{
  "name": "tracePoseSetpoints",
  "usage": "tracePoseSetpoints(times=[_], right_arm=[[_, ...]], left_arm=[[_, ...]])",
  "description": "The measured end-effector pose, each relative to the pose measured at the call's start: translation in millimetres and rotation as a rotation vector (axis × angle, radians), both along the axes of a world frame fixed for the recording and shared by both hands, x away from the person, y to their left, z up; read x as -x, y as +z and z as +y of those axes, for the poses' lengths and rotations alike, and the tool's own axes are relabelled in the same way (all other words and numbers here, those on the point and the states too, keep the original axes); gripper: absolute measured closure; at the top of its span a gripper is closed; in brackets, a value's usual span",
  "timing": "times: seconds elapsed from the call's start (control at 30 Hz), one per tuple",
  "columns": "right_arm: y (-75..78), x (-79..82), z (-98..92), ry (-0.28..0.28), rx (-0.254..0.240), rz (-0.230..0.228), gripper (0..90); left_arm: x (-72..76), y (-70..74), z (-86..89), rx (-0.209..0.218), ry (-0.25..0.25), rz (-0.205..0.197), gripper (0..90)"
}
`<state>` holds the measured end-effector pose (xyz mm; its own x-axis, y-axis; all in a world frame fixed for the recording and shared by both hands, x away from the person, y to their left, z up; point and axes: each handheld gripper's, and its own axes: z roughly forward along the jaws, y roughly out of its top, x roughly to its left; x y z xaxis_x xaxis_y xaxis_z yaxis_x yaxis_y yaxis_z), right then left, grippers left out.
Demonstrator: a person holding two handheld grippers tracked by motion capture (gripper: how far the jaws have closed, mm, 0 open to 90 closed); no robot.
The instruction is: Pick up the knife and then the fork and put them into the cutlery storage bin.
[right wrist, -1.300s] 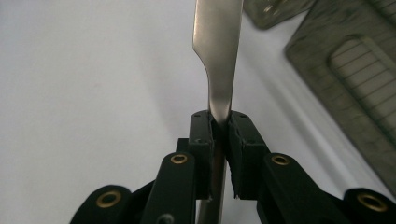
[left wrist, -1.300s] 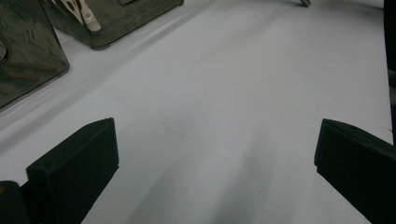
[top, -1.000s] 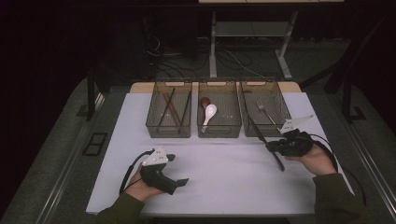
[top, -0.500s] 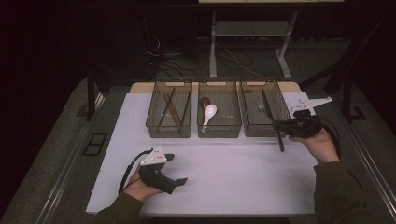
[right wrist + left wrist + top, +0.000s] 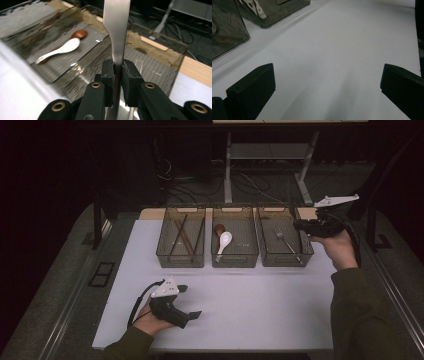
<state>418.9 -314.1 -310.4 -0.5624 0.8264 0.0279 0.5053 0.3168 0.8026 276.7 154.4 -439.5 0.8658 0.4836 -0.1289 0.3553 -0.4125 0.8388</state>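
Your right gripper (image 5: 117, 72) is clenched on a flat metal utensil handle (image 5: 116, 30), which rises upright between its pads; which utensil it is cannot be told. In the high view that gripper (image 5: 300, 225) is held above the right-hand basket (image 5: 306, 251), where a fork (image 5: 285, 242) lies. The middle basket (image 5: 235, 260) holds a white spoon (image 5: 223, 243) and a brown spoon (image 5: 219, 228). Your left gripper (image 5: 192, 301) rests on the white worktop (image 5: 260, 305), released, nothing between its pads.
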Motion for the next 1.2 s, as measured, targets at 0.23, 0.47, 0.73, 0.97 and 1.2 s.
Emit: tracePoseSetpoints(times=[0.23, 0.47, 0.73, 0.97, 1.2], right_arm=[[-20.7, -24.7, 2.2, -0.076, 0.036, 0.046, 80.7], [-46.9, -33.8, 0.6, -0.113, 0.084, 0.110, 80.6], [-65.7, -35.4, -1.3, -0.142, 0.108, 0.169, 80.6], [-70.2, -37.3, 0.3, -0.137, 0.131, 0.190, 80.6], [-75.1, -40.2, 1.7, -0.133, 0.156, 0.210, 80.5]], left_arm=[[0.4, 0.6, 0.3, 0.000, -0.006, -0.001, 0.0], [1.2, 0.5, -0.5, 0.004, -0.006, 0.002, 0.0], [1.3, 0.0, -1.0, 0.002, -0.006, 0.003, 0.0], [1.3, 0.0, -0.8, -0.002, -0.011, 0.003, 0.0], [1.5, -0.3, -1.4, 0.002, -0.008, 0.007, 0.0]])
